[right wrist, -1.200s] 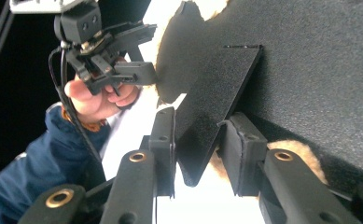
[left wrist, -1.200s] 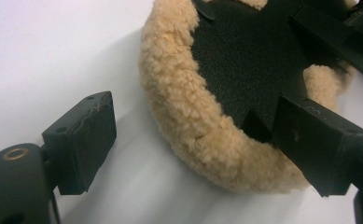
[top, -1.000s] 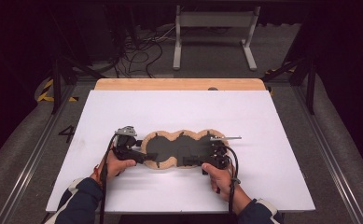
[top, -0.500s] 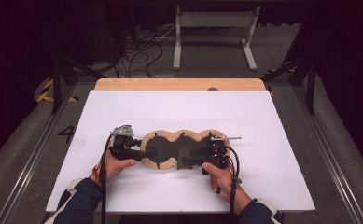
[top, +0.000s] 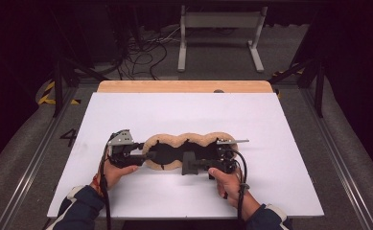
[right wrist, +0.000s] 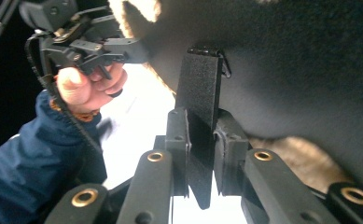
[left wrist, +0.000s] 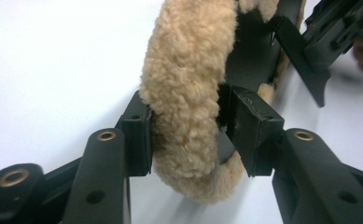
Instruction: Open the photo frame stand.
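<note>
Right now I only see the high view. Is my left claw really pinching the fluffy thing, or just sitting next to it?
Observer: It's pinching. In the left gripper view your left claw has just been closing, and its pads press both sides of the fluffy tan rim.
Operator: What has my right claw got?
Observer: The right claw has just been closing too, onto a flat black strap that comes off the black lining.
Operator: Is that strap loose?
Observer: Its far end joins the lining beside a small metal loop. Its near end pokes free past the pads.
</note>
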The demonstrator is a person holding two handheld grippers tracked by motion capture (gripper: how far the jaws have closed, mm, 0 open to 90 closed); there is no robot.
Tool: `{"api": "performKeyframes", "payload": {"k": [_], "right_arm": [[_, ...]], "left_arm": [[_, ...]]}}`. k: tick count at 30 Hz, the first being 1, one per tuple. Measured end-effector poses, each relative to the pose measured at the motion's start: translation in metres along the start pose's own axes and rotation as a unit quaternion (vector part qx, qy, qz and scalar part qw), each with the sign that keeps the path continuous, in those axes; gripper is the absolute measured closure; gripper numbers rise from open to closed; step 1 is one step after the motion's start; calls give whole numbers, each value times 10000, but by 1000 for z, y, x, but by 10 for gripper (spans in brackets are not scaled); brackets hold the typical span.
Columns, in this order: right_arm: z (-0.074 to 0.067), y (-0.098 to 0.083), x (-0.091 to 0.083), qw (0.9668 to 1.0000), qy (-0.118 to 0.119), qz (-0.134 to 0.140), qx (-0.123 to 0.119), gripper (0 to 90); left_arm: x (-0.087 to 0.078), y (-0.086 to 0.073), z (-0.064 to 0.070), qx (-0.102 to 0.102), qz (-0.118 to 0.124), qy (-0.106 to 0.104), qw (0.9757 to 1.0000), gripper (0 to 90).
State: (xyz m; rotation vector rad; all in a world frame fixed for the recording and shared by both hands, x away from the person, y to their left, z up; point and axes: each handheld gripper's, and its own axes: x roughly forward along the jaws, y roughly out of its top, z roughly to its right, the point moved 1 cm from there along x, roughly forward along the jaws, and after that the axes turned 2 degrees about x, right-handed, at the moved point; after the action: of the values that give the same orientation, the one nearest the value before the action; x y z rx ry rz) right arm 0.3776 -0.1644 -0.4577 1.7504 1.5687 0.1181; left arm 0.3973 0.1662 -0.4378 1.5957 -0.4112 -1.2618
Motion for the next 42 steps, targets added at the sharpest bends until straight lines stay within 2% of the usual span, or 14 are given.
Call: {"api": "performKeyframes", "payload": {"k": [3,7,9,11,12,15,17,22,25,27,34,36,40,42], "right_arm": [[2,1,-2,9999,-121,15,-66,773],[3,1,-3,9998,-141,-26,-106,773],[3,0,-3,9998,-142,-35,-139,775],[4,0,-4,9998,-152,-58,-108,775],[4,0,-4,9998,-164,-51,-123,776],[4,1,-3,9997,-198,-52,-149,777],[4,1,-2,9995,-233,-64,-202,777],[3,0,-3,9994,-247,-62,-219,776],[2,0,-4,9994,-256,-15,-212,769],[3,2,-6,9986,-422,58,-302,763],[6,4,-9,9978,-528,136,-388,758],[6,5,-10,9972,-588,159,-443,754],[7,5,-9,9960,-727,140,-504,749],[7,5,-8,9953,-764,122,-590,748]], "left_arm": [[2,3,7,198,-10,189,9996,544],[4,-2,-1,58,107,-72,9999,540],[6,-4,-5,24,109,-105,9999,505],[13,-6,-9,-49,-84,-60,9999,399],[16,-7,-10,-40,-171,-138,9998,365],[21,-8,-9,-73,-237,-252,9994,381],[28,-8,-6,102,-422,-351,9984,408],[26,-8,-3,180,-458,-251,9985,449],[25,-3,3,390,-445,61,9982,456],[25,-2,6,434,-414,151,9981,492],[26,4,10,658,-349,421,9963,491],[27,4,11,654,-303,454,9964,498],[30,2,11,754,-385,498,9952,503],[30,1,10,743,-401,473,9953,506]]}}
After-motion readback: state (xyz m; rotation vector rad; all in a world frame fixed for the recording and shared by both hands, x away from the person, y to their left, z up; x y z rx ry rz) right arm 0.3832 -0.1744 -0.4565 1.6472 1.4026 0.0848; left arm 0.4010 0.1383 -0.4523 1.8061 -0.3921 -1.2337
